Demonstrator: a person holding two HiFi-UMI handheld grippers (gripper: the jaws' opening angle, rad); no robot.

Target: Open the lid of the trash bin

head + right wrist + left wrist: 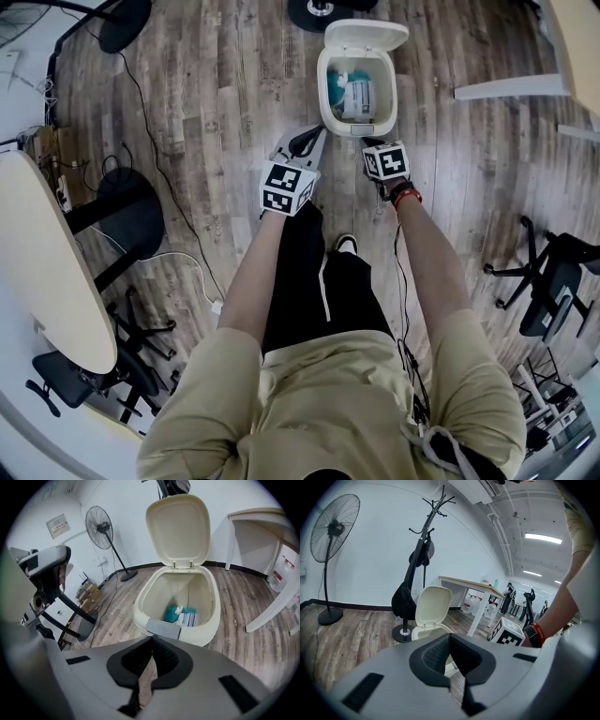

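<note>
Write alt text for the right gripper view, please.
A cream trash bin stands open on a wood floor, its lid raised upright, teal and white rubbish inside. The right gripper, jaws shut and empty, points at it.

Wood-plank floor (216,103) carries everything here. The cream bin (323,84) stands on it, lid (366,36) raised, with a shoe (346,244) planted near it. A black cable (178,217) trails across the planks to a white plug (217,306). In the left gripper view, the fan's round base (330,617) and the coat stand's base (401,633) sit on the boards. A chair (548,281) stands at the right.
</note>
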